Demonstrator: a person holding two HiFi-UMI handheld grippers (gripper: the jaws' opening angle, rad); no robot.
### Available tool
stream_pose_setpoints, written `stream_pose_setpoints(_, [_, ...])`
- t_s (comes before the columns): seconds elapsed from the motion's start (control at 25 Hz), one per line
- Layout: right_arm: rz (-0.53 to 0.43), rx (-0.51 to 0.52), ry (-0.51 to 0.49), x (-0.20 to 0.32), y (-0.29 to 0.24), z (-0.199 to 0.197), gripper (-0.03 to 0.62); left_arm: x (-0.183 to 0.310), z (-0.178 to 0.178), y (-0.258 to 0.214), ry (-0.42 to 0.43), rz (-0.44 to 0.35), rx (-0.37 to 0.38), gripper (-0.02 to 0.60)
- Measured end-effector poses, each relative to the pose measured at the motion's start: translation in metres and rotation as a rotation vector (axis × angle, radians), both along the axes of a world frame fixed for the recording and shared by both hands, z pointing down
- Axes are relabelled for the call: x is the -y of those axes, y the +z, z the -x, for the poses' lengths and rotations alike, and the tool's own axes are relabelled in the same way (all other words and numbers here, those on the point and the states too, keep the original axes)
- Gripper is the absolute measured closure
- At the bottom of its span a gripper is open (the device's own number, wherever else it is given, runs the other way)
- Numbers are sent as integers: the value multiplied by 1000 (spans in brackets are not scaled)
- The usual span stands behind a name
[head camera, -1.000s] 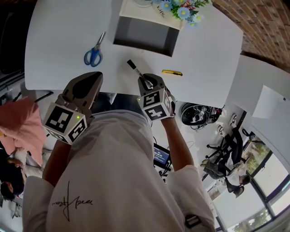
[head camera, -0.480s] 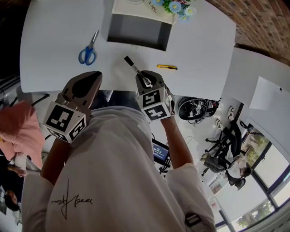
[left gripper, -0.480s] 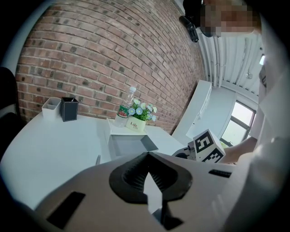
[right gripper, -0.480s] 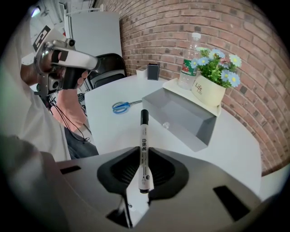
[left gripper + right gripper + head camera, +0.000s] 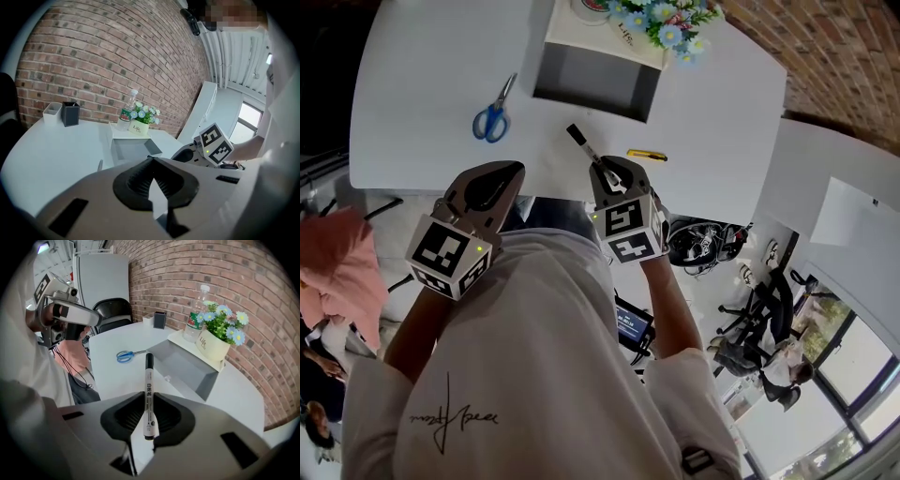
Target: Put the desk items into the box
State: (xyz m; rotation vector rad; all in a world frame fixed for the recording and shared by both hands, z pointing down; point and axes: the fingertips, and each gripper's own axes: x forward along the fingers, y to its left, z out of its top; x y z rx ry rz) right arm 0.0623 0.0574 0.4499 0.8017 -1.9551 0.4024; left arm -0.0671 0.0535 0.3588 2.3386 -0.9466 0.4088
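While left hand-held gripper (image 5: 151,164) sits closed, empty | right hand-held gripper (image 5: 149,401) clamps marker (image 5: 148,376)

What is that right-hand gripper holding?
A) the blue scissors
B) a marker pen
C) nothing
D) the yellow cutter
B: the marker pen stands clamped between the jaws of the right gripper, while the scissors lie loose on the table.

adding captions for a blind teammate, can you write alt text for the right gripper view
The right gripper holds a black-capped white marker between its jaws, above a white table with an open grey box. Blue-handled scissors lie left of the box; a flower pot and a bottle stand behind it, before a brick wall.
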Motion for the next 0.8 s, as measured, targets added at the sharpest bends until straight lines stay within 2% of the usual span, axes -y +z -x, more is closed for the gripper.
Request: stream_pose_setpoints(0.8, [-89,29,-24,45,-39,3,515,11,12,-7,-41,-21,-6,577])
